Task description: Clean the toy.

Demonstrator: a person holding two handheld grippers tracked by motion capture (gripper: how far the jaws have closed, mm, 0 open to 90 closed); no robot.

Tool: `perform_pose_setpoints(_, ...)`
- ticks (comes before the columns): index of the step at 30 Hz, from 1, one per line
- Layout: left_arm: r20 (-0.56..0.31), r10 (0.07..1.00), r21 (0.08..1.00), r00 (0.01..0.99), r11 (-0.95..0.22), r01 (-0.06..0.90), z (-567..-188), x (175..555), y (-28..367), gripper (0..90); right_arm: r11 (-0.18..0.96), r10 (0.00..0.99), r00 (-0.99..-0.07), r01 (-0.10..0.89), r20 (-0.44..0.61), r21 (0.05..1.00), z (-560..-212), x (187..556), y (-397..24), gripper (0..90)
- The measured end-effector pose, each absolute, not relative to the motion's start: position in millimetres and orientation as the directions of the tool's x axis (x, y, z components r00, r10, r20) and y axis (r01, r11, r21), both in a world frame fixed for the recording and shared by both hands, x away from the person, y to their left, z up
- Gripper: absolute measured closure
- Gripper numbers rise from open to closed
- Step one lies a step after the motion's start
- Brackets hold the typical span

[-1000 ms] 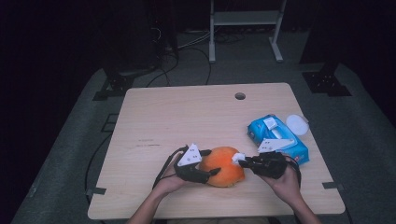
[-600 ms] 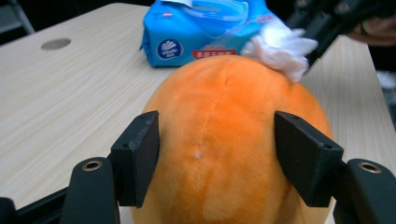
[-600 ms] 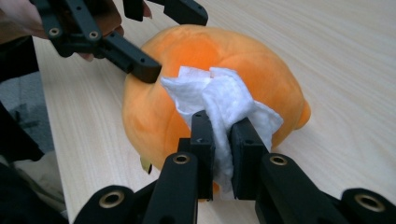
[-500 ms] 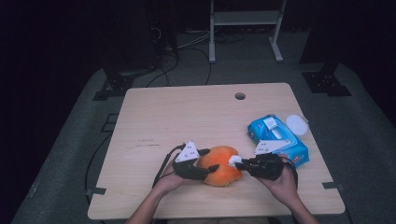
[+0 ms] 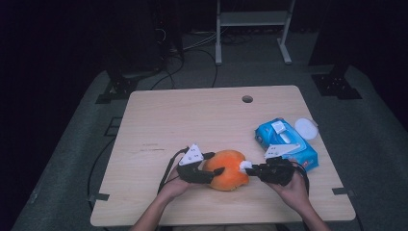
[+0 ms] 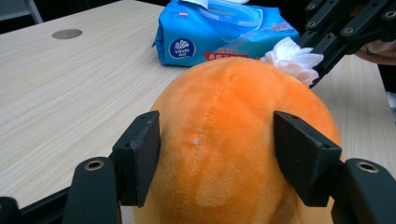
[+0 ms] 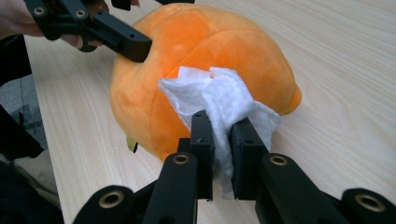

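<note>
Orange plush ball [image 5: 227, 169] sits near our wooden table's [image 5: 202, 120] front edge; we pinch it with the left gripper [image 6: 217, 161], whose jaws just closed. Our right gripper [image 7: 223, 140] clamps a crumpled white wipe [image 7: 219, 100] against it; dark grey carpet [image 5: 72, 144] surrounds the table.

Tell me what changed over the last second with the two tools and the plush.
The left tool has just been closing its jaws onto the round orange plush toy, whose sides they now squeeze. The right tool stays clamped on the crumpled white wipe, pressed against the plush. The blue wipes pack has not moved.
</note>
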State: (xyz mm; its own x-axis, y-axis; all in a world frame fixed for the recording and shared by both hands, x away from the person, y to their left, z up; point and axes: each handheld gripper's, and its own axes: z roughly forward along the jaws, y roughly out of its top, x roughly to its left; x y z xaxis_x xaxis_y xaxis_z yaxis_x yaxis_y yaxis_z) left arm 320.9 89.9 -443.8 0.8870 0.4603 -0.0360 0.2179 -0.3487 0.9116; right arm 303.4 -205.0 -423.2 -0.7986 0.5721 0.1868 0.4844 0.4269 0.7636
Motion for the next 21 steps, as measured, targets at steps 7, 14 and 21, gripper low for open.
perform_pose_setpoints(7, -0.019, 0.349, 0.896, 0.937, -0.410, 0.170, -434.5, 314.2, 87.2, 27.7, 0.406, 0.578, -0.797, 0.469, 0.177, 0.784, -419.2, 308.2, -201.3, 80.5)
perform_pose_setpoints(14, 0.038, 0.378, 0.913, 0.925, -0.390, 0.122, -433.2, 314.8, 84.6, 26.6, 0.421, 0.549, -0.825, 0.413, 0.136, 0.807, -411.3, 300.6, -192.2, 80.5)
perform_pose_setpoints(21, -0.065, 0.473, 0.912, 0.879, -0.330, 0.245, -438.1, 326.6, 97.5, 31.6, 0.448, 0.503, -0.850, 0.410, 0.156, 0.794, -413.7, 291.4, -188.1, 80.7)
